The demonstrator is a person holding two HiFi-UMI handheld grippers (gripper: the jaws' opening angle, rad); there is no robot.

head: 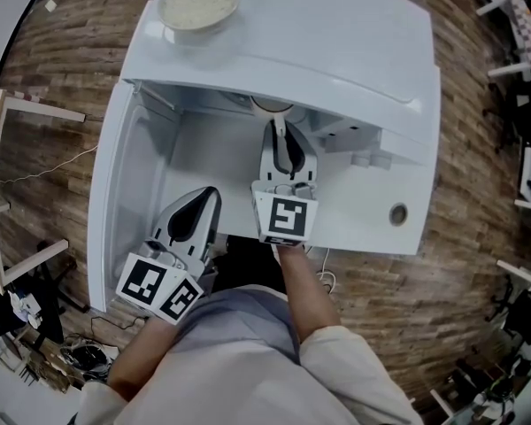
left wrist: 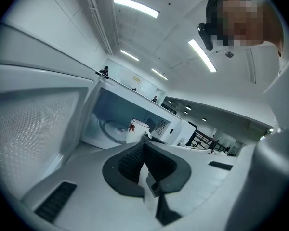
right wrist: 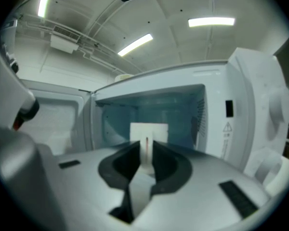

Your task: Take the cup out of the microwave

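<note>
Right gripper view shows the right gripper (right wrist: 145, 150) pinching the white cup (right wrist: 148, 131) inside the open microwave (right wrist: 241, 105); best drawn straight out, level, past the left gripper (left wrist: 144, 146), pressed together and empty.

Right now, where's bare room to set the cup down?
Bare: the microwave top, from the rice bowl rightward to its far edge. Crowded: the cavity mouth, with the right hand-held gripper on the cup and the left hand-held gripper beside the open door.

Microwave (head: 336, 42) top: bowl of rice (head: 198, 3); inside: cup (right wrist: 149, 131)
</note>
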